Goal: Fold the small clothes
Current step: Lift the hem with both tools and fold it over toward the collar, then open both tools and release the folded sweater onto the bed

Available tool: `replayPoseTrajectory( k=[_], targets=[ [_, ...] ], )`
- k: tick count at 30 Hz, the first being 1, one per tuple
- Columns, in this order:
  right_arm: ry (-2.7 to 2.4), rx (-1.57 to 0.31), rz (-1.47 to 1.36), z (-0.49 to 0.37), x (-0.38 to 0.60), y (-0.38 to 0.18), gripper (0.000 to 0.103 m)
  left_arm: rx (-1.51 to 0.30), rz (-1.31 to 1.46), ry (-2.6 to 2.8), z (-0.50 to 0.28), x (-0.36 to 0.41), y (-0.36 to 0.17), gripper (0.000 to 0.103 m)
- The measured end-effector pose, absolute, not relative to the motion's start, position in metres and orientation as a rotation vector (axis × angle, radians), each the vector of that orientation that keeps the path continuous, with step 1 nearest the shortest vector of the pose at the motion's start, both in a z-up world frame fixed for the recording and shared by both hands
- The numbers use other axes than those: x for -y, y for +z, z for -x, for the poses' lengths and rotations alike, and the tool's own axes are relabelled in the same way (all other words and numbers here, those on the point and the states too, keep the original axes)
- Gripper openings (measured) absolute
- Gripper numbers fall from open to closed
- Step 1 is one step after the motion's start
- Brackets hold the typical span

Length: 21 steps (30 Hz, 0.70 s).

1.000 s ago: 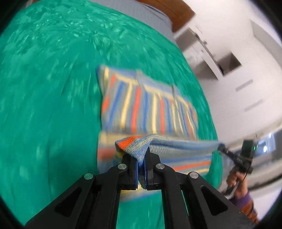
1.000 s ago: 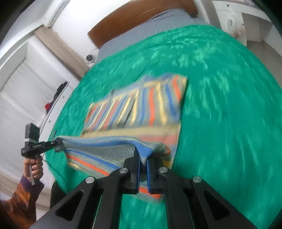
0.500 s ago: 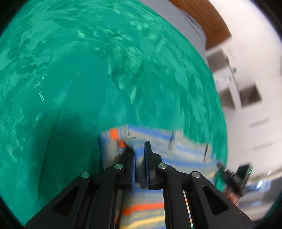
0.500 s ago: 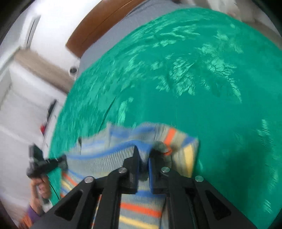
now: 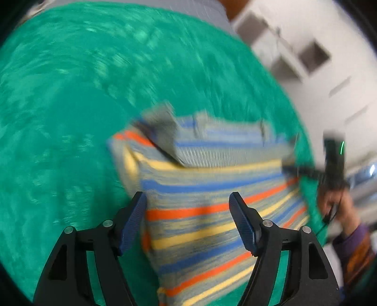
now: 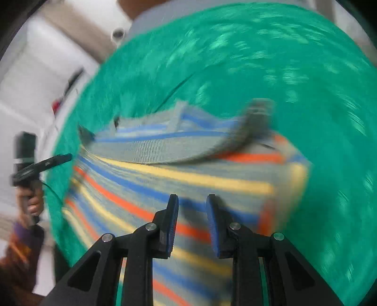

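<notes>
A small garment [image 5: 212, 188] striped in blue, orange, yellow and grey lies folded over on the green blanket [image 5: 70, 117], blurred by motion. Its grey ribbed edge [image 6: 165, 148] runs across the far side of the fold. My left gripper [image 5: 187, 197] hovers over the garment's near left part; its jaws are opening wide with nothing pinched between them. My right gripper [image 6: 192, 200] hangs over the garment [image 6: 212, 179] too, with its jaws opening by a narrow gap and no cloth gripped. Each view shows the other gripper at the garment's far side edge [image 5: 329, 169] [image 6: 42, 164].
The green blanket [image 6: 306, 82] covers a bed with a grey sheet [image 5: 200, 11] and a wooden headboard at the far end. White shelving [image 5: 294, 54] stands past the bed's edge. A hand and patterned sleeve [image 5: 348, 223] hold the other gripper.
Both grippers carried the garment's gripped edge forward over the rest of it and let go. Their jaws went from shut on cloth to apart, the left far wider.
</notes>
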State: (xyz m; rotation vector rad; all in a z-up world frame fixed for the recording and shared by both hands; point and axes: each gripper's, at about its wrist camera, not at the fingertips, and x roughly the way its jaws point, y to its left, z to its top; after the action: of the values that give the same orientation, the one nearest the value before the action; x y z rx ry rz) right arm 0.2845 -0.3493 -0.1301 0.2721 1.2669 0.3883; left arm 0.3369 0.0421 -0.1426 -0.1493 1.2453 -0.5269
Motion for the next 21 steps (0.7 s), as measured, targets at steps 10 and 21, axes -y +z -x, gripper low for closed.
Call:
replayPoseTrajectory(
  k=[10, 21],
  targets=[
    [0.31, -0.942, -0.445, -0.294, 0.347, -0.07, 0.04, -1.137, 0.414, -0.384, -0.362, -0.078, -0.128, 0.081],
    [0.398, -1.14, -0.086, -0.119, 0.369, -0.146, 0.042, -1.144, -0.016, -0.325, -0.237, -0.067, -0.169, 0.069]
  ],
)
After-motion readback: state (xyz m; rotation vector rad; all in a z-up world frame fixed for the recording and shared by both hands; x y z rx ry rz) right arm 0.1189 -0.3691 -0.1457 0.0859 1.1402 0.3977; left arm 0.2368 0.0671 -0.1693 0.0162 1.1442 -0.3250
